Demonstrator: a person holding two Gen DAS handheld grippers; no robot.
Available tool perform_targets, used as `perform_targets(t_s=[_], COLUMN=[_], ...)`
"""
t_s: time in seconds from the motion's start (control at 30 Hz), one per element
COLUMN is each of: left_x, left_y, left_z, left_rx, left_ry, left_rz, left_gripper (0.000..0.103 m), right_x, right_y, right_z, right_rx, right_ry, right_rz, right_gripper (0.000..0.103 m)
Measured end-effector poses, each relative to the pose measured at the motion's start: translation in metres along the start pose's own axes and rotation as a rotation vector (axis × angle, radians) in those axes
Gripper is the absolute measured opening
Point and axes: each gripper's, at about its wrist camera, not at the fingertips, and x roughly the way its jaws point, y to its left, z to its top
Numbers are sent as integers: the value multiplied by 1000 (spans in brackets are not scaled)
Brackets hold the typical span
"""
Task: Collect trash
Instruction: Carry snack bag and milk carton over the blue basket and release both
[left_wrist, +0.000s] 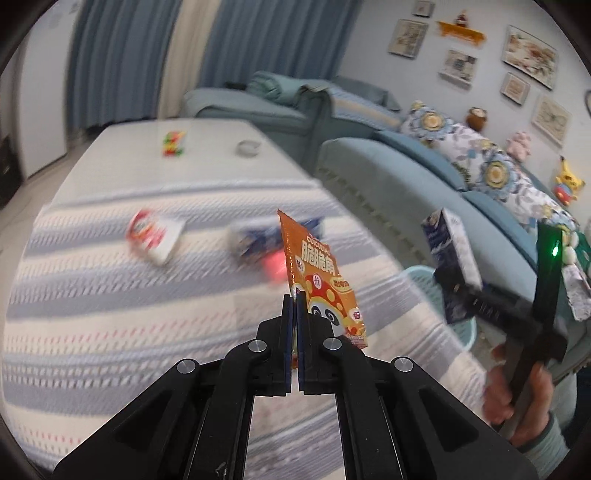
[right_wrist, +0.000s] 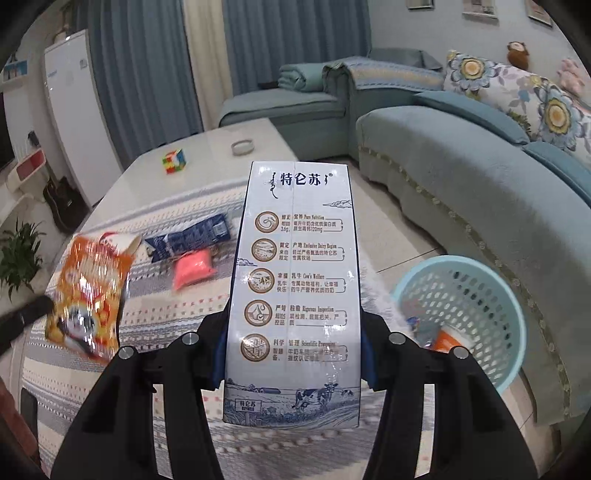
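Note:
My left gripper (left_wrist: 295, 301) is shut on the lower edge of an orange snack packet (left_wrist: 317, 273), which stands up above the striped tablecloth (left_wrist: 110, 314). In the right wrist view this packet (right_wrist: 88, 295) hangs blurred at the left. My right gripper (right_wrist: 295, 350) is shut on a tall white-and-blue milk carton (right_wrist: 295, 288), its pads against both sides. From the left wrist view that carton (left_wrist: 447, 251) is over the light blue basket (left_wrist: 421, 277). On the cloth lie a red-and-white cup (left_wrist: 155, 236), a blue packet (right_wrist: 188, 236) and a pink packet (right_wrist: 194, 271).
The perforated basket (right_wrist: 491, 295) stands on the floor between table and blue sofa (right_wrist: 461, 177), with some trash inside. A colour cube (right_wrist: 173, 160) and a small ashtray (right_wrist: 242, 147) sit at the table's far end. A hand (left_wrist: 517, 387) holds the right gripper's handle.

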Motion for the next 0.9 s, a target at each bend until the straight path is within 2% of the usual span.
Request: perform_targets(t_s=[0.27, 0.47, 0.7, 0.9], left_x=[29, 75, 147, 204], left_y=[-91, -162, -212, -229], left_z=[52, 73, 57, 27], left_rx=[100, 172, 239, 270], left_ry=[-34, -5, 85, 195], left_rz=[-119, -205, -253, -262], left_gripper=[0, 0, 0, 0], right_x=[-36, -38, -4, 38], right_y=[-70, -151, -217, -242], right_z=[25, 35, 9, -21], right_rx=[-3, 108, 267, 350], right_ry=[-47, -31, 93, 220], right_rz=[-96, -159, -215, -249], right_gripper=[50, 50, 51, 51])
